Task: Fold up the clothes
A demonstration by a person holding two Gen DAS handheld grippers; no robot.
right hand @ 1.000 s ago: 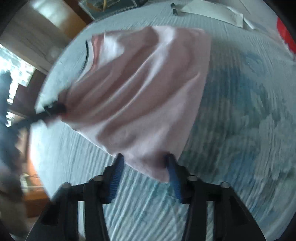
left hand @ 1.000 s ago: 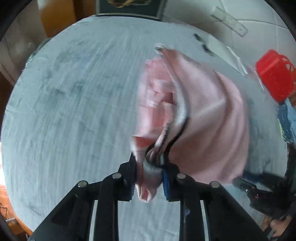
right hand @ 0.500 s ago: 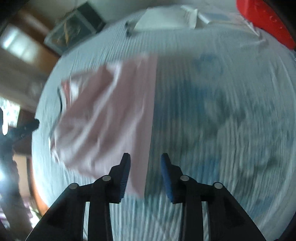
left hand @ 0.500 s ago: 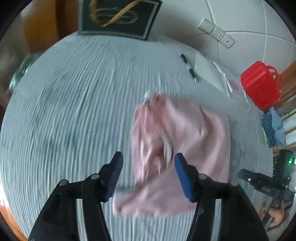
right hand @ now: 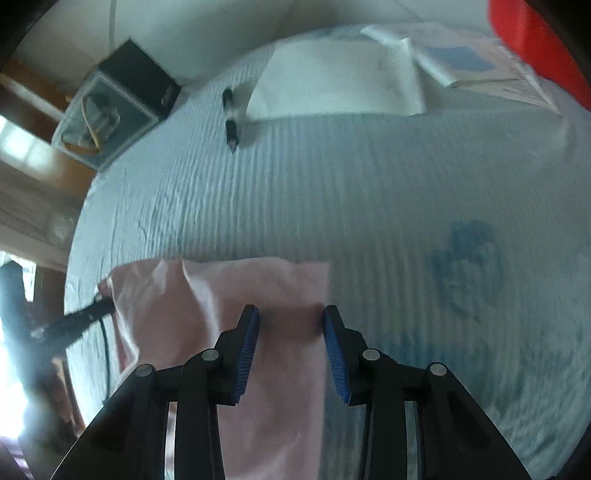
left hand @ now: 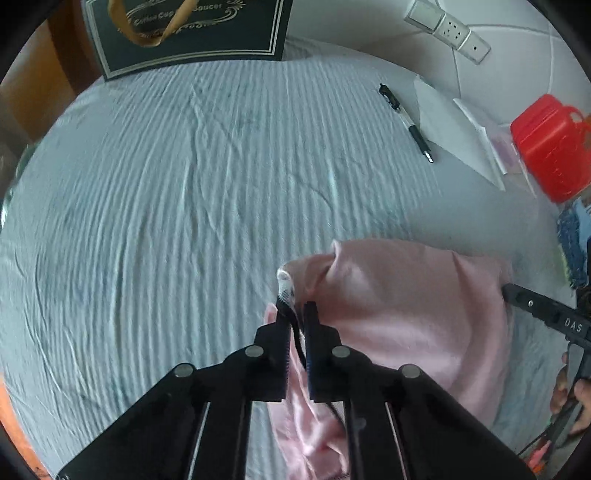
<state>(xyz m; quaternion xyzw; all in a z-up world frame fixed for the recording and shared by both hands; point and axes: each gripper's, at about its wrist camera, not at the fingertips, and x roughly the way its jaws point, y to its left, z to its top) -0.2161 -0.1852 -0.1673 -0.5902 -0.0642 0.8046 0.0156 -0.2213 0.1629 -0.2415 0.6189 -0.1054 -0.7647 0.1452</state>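
A: Where's your pink garment?
B: Lower right of the left wrist frame, flat on the grey-blue surface.
A: Your left gripper?
B: Jaws clamped tight on its striped neckline.
A: Your right gripper?
B: Jaws closing, partly apart, straddling the garment's edge without pressing it.

The garment is pale pink with a black-and-white trimmed edge, lying on a light blue-grey ribbed cloth that carries darker blue blotches. A red basket, white papers, a black pen and a black box with gold lettering sit at the far side.
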